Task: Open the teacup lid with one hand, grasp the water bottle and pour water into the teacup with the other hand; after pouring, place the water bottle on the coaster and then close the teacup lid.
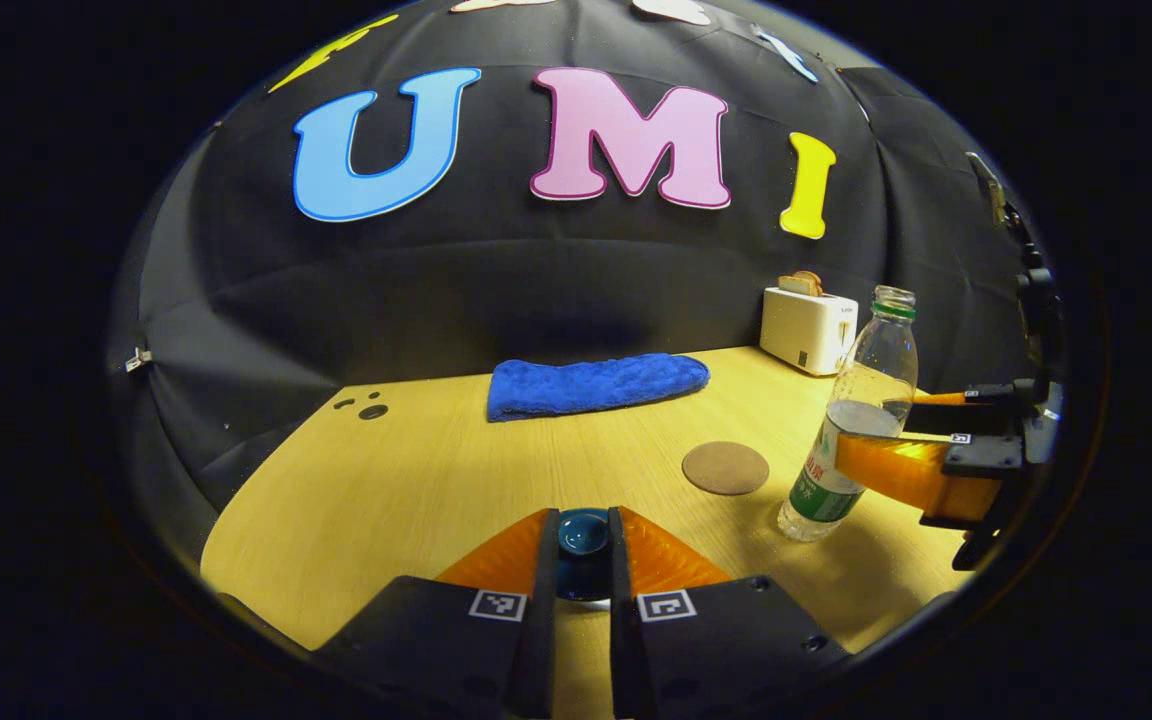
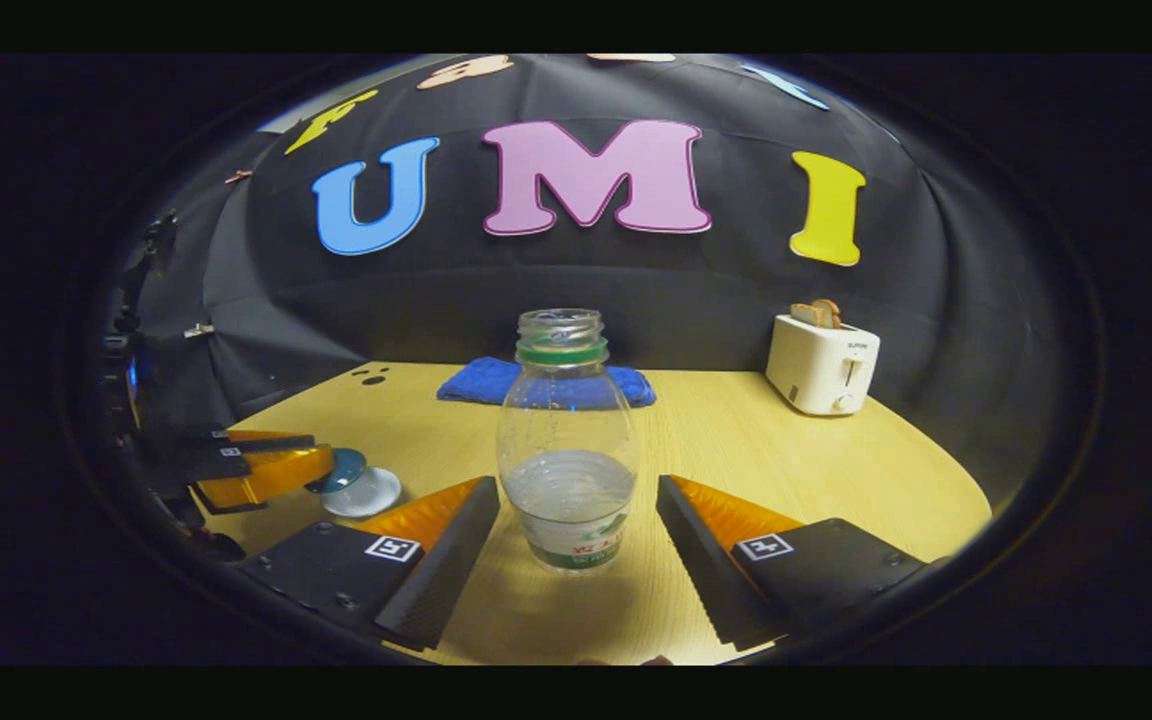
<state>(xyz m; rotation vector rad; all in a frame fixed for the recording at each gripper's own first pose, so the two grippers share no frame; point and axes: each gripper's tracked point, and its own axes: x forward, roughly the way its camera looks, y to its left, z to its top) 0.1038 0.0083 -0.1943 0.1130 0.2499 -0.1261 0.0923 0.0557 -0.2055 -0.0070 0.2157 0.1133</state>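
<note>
Here, counted:
Bottles: one clear water bottle (image 2: 568,450), uncapped, part full, standing upright on the table (image 2: 786,470).
Lids: one dark blue teacup lid (image 1: 582,535), its knob pinched between the fingers of the left gripper (image 1: 583,545).
Cups: one, seen in the right gripper view as a pale round shape (image 2: 364,492) just below the lid (image 2: 343,468).
Coasters: one round brown coaster (image 1: 725,467), lying flat just beside the bottle (image 1: 851,420), bare.
Towels: one folded blue towel (image 1: 596,385) at the back of the table.
Toasters: one white toaster (image 1: 808,327) with bread in its slots, at the back right corner.
Left jaws: narrow, holding the lid's knob.
Right jaws: wide, one finger on each side of the bottle in the right gripper view, gaps showing between the right gripper (image 2: 576,535) and the bottle.
Hard to make out: the cup's body is mostly hidden under the lid and the left gripper's fingers; in the left gripper view the lid's lower rim is covered by the fingers; that view alone does not settle whether the other gripper (image 1: 876,455) touches the bottle.
Surface: pale wood-grain table (image 1: 416,480), with small dark holes near its back left edge.
Room: black cloth wall behind the table.
</note>
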